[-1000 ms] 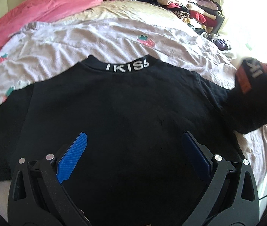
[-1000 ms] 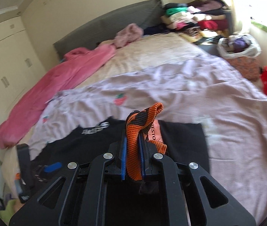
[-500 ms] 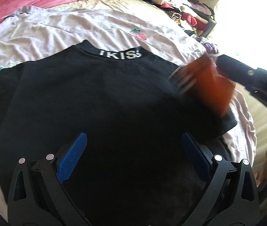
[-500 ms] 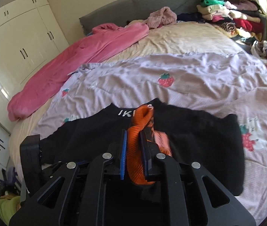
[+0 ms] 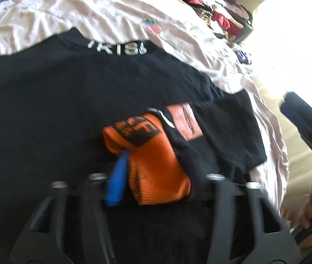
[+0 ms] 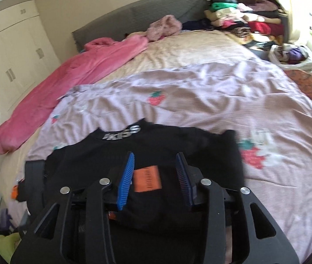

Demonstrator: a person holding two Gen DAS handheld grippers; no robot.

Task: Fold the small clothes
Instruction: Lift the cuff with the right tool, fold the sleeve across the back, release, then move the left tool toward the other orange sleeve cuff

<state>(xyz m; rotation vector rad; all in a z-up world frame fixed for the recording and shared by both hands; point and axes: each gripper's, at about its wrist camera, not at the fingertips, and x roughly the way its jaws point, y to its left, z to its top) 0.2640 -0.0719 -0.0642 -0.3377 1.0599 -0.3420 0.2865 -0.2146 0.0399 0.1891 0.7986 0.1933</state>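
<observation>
A black sweater with white lettering on its collar lies flat on the bed; it also shows in the right wrist view. Its right sleeve is folded across the body, and the orange knit cuff with black lettering lies on the sweater's middle. An orange patch shows on the sleeve, also in the right wrist view. My left gripper has closed in around the orange cuff; the view is blurred. My right gripper is open and empty above the folded sleeve.
The sweater lies on a lilac sheet with strawberry prints. A pink blanket lies along the left of the bed. A pile of folded clothes stands at the far right corner. A white bag of clothes sits by the bed.
My right gripper carried the orange cuff leftward over the sweater, opened and let it go. My left gripper's jaws closed in around the cuff.
</observation>
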